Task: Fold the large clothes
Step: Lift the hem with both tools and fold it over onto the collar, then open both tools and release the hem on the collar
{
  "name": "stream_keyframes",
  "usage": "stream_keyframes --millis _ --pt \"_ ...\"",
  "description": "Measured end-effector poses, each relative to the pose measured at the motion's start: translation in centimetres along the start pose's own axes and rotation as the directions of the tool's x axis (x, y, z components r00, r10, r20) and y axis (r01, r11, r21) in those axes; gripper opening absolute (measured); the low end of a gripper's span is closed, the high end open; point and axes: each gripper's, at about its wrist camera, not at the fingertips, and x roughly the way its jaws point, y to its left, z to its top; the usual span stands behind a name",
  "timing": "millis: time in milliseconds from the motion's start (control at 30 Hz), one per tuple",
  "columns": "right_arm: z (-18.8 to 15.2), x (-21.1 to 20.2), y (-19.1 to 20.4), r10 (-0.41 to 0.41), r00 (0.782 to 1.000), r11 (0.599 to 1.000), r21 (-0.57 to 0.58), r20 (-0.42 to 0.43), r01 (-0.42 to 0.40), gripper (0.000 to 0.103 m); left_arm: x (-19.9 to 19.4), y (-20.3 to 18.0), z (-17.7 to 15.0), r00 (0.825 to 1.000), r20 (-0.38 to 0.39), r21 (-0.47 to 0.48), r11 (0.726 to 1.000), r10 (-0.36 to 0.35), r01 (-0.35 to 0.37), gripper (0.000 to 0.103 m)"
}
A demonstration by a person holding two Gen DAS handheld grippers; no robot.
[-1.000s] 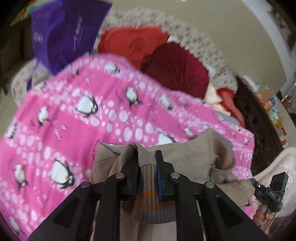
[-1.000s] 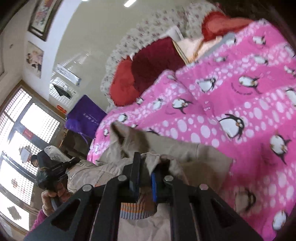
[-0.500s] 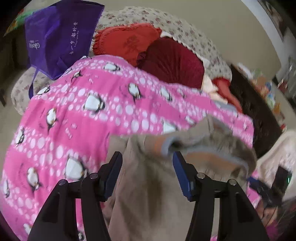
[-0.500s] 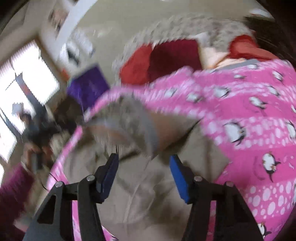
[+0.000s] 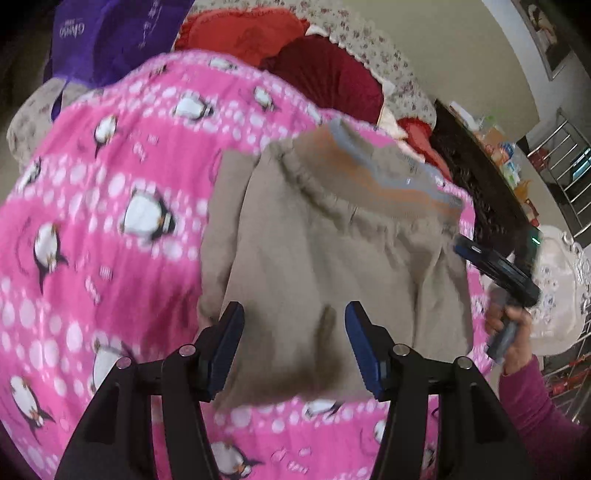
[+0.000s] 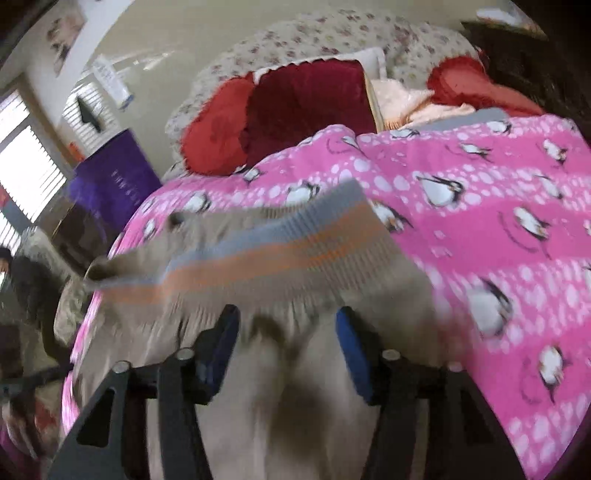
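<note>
A beige jacket (image 5: pixel 325 266) with a ribbed grey-and-orange striped hem (image 5: pixel 388 173) lies folded on the pink penguin blanket (image 5: pixel 110 221). My left gripper (image 5: pixel 294 345) is open and empty just above the jacket's near edge. In the right wrist view the same jacket (image 6: pixel 258 387) lies under my right gripper (image 6: pixel 286 343), which is open and empty, with the striped hem (image 6: pixel 280 254) just beyond its fingers. The right gripper also shows in the left wrist view (image 5: pixel 495 266), held by a hand at the jacket's right side.
Red cushions (image 5: pixel 325 74) and a floral sofa back (image 6: pixel 332 40) lie behind the blanket. A purple bag (image 5: pixel 110 33) stands at the far left. A dark wooden sofa arm (image 5: pixel 480 184) runs along the right. A window (image 6: pixel 22 166) is at the left.
Both grippers were shut on the jacket's ribbed hem a second ago. They have opened and let it go, and the hem has dropped onto the jacket, folded over. Both grippers pulled back.
</note>
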Motion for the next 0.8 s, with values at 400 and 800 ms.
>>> stream_keyframes --millis 400,800 --pt "-12.4 -8.5 -3.2 -0.102 0.992 0.995 -0.009 -0.072 0.101 0.08 -1.6 1.0 -2.7 0.988 0.048 0.004 0.989 -0.145 0.145 0.045" --pt "-12.3 -9.4 -2.9 -0.049 0.998 0.998 0.052 0.043 0.046 0.003 -0.3 0.6 -3.4 0.999 0.001 0.064 0.997 0.044 -0.044 0.0"
